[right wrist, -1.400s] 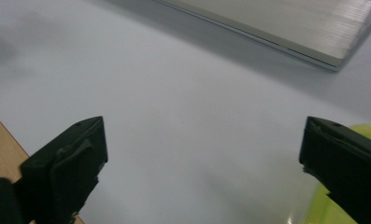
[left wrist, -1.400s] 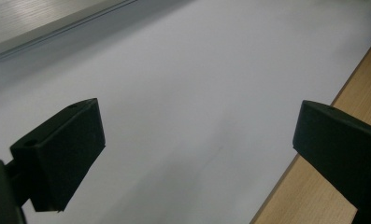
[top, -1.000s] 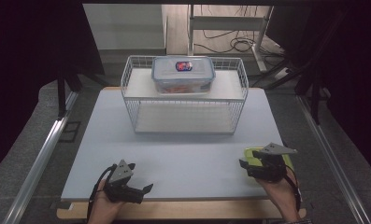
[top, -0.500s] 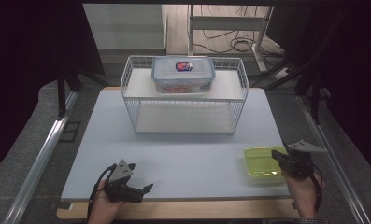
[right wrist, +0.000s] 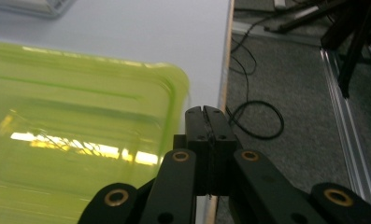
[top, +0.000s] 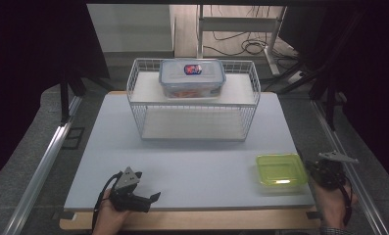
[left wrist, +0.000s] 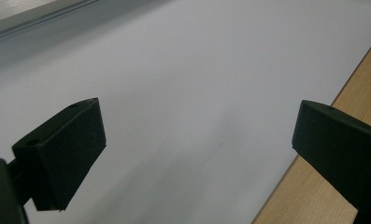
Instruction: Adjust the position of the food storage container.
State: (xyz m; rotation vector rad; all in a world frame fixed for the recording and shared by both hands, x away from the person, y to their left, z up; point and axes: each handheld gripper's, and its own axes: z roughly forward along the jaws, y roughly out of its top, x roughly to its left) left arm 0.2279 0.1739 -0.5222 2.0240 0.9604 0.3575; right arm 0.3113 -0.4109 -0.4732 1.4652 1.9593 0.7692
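Observation:
A translucent green container [top: 280, 171] sits on the white table near its front right corner; it looms large and blurred in the right gripper view [right wrist: 80, 126]. My right gripper [top: 313, 169] hovers just to its right, over the table's edge, and touches nothing. Its jaws are pressed together with nothing between them [right wrist: 205, 112]. My left gripper [top: 150, 188] rests at the front left of the table. Its fingers [left wrist: 66, 149] stand wide apart over bare tabletop, holding nothing.
A white wire rack [top: 194, 122] stands at the back middle of the table, with a clear box with a blue-rimmed lid [top: 192, 78] on its upper shelf. A wooden strip [top: 206, 220] runs along the front edge. Cables [right wrist: 255, 121] lie on the floor to the right.
The right gripper let go of the green container, which now lies on the table. It moved right past the table's edge and its jaws shut. The left gripper stayed put.

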